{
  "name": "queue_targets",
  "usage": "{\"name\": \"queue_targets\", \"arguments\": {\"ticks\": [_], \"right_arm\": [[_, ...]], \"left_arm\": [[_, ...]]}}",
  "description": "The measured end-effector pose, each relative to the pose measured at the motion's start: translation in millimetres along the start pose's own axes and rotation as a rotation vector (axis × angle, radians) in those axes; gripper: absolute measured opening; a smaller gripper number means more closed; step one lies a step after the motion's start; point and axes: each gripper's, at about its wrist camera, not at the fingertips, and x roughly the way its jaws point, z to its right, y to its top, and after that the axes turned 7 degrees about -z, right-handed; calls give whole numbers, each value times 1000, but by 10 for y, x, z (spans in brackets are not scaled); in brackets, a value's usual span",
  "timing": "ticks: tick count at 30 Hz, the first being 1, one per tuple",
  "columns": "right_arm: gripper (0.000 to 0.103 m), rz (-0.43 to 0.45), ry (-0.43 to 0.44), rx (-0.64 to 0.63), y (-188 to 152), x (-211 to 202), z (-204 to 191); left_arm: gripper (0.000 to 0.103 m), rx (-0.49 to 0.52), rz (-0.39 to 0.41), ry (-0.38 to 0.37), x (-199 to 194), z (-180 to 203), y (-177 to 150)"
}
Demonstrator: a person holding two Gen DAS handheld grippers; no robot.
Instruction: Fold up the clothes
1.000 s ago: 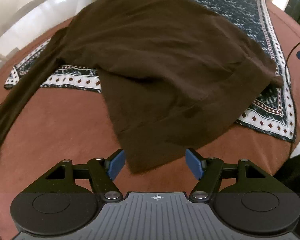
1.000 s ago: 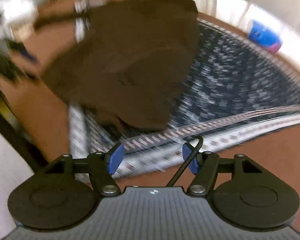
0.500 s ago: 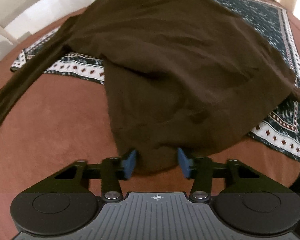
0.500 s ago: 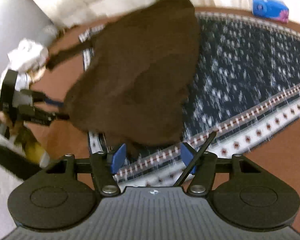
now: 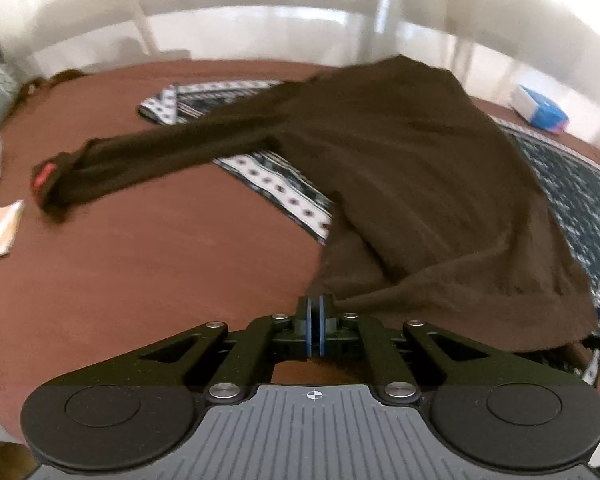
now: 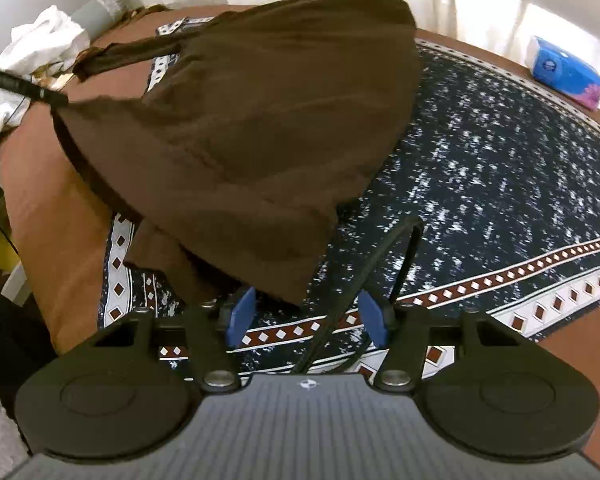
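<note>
Left gripper (image 5: 314,322): jaws pinching brown sweater (image 5: 420,184) hem | right gripper (image 6: 306,314): jaws spread under the corner at 12 o'clock | sweater lies across patterned cloth (image 6: 500,184) | you: close right, lift both corners evenly.

Left gripper (image 5: 316,322) now clamped on brown garment (image 5: 412,184) hem, lifting it; right gripper (image 6: 306,314) closer to other corner.

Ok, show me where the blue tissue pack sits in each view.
Left wrist: blue tissue pack at the upper right, on the far table edge.
Right wrist: the pack at the upper right, beyond the patterned cloth.
Shared landmark: brown sweater.
</note>
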Motion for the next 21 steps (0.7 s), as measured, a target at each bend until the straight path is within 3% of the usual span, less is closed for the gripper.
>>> {"name": "queue_targets", "arguments": {"ticks": [6,7,8,9,10,15,16,19,21], "right_arm": [[54,40,13,8,106,106,-98],[49,45,17,25,128,127,-98],[37,51,32,51,147,133,-87],[24,58,47,77,167,139,-76],[6,71,59,103,184,103,-55],[5,190,83,211,256,-422,125],[5,217,79,216,267,-581,164],[5,248,44,183,313,-951,214],[6,208,27,158,350,-1001,217]], "left_arm": [[0,-30,50,29,-123,-70,100],[0,-34,59,34,-141,-84,118],[0,-38,68,40,-160,-99,137],[0,-48,76,42,-192,-131,153],[0,-54,83,43,-210,-152,170],[0,9,44,-27,-190,-103,181],[4,43,20,-51,-150,-49,151],[35,135,-60,-115,2,114,45],[48,177,-113,-133,145,225,-50]]}}
